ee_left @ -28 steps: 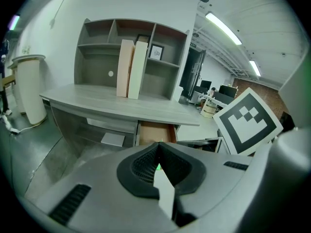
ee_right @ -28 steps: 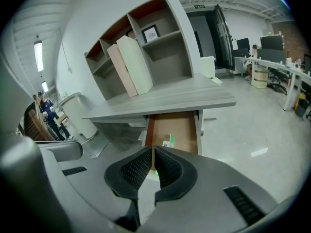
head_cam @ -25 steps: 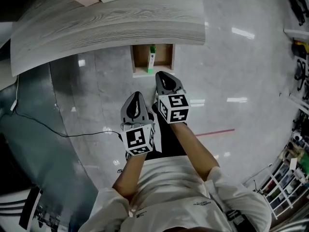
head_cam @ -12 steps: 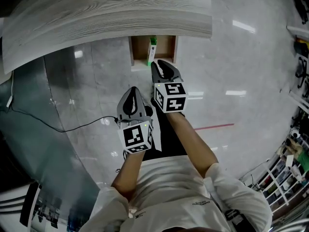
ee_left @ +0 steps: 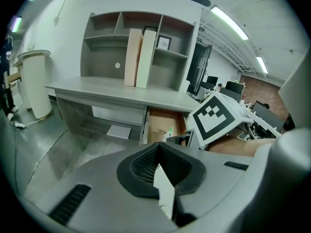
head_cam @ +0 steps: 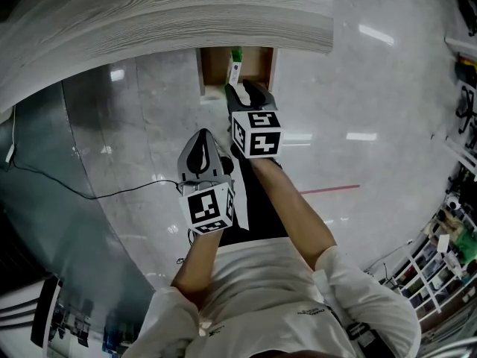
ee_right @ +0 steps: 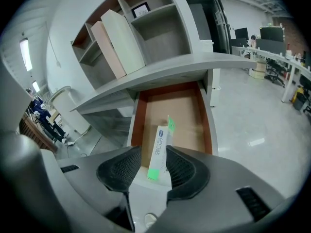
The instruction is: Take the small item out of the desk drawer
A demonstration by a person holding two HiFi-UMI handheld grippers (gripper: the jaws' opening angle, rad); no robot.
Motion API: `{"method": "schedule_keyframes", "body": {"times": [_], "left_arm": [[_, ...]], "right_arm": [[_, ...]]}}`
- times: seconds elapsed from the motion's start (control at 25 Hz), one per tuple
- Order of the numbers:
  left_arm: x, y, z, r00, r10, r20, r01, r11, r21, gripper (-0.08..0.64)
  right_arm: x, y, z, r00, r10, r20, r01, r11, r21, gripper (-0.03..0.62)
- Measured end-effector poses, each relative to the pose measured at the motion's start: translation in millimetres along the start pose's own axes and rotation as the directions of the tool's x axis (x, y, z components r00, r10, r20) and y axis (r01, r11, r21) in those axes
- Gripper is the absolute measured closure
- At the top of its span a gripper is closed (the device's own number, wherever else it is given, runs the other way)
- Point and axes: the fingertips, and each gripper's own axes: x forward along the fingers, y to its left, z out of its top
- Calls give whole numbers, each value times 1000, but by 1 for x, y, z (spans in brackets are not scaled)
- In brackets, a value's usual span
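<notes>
Now the right gripper (ee_right: pixel 154 154), jaws just opened around the slim box (ee_right: pixel 162 134) without pressing it, should settle lower in the drawer (ee_right: pixel 204 125) and close squarely on its flat sides.

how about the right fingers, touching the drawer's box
Cannot tell: right gripper view shows the box between fingers that have just been opening; no plain gap or contact.

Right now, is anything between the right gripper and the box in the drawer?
Nothing visible does. The box stands in the open drawer, already between the jaws of the right gripper, which have just been opening and stand apart on either side of it.
</notes>
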Motion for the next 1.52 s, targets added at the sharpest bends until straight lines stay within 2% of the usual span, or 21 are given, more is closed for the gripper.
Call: {"method": "schedule_keyframes", "body": {"times": [0.28,0.48,0.6,0.8,1.04,1.52], "left_arm": [[6,7,-3,1000,16,-5,-16,1000,-7,545],[11,10,-6,1000,26,-14,-26,1000,-12,545],[13,11,-7,999,31,-21,-31,999,-15,545],[15,14,-6,999,39,-22,-40,999,-15,545],[13,17,-1,999,47,-12,-47,999,-9,545],[-7,8,10,999,20,25,-21,1000,13,545]], "right_arm": [[17,-5,-8,1000,-10,-29,11,999,39,407],[27,-9,-7,999,-8,-42,13,992,128,407],[34,-9,-6,999,-13,-53,20,989,150,408],[41,-14,-7,996,-43,-73,51,992,114,446],[37,-17,-6,995,-46,-88,56,992,116,470],[3,-13,10,1000,-10,-22,12,994,104,477]]}}
